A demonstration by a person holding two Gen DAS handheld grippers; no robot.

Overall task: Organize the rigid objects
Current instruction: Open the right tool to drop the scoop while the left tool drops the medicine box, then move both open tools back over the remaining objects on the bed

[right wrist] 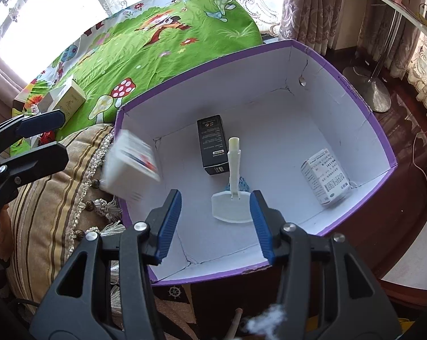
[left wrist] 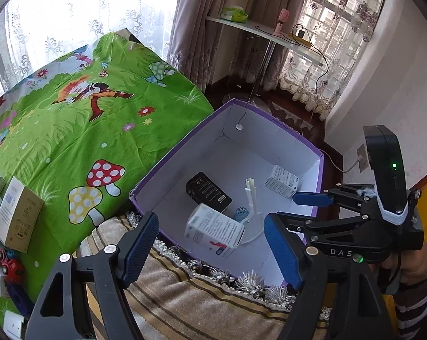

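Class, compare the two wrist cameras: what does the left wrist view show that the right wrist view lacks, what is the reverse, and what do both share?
Only the left wrist view shows the red toy car and the wall socket.

Only the right wrist view shows the ship's-wheel print below the box.

Both show the purple box, black carton, white stand, mushroom-print sheet and both open grippers, left and right.

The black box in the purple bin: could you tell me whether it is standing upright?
No, the black box lies flat on the purple bin's white floor.
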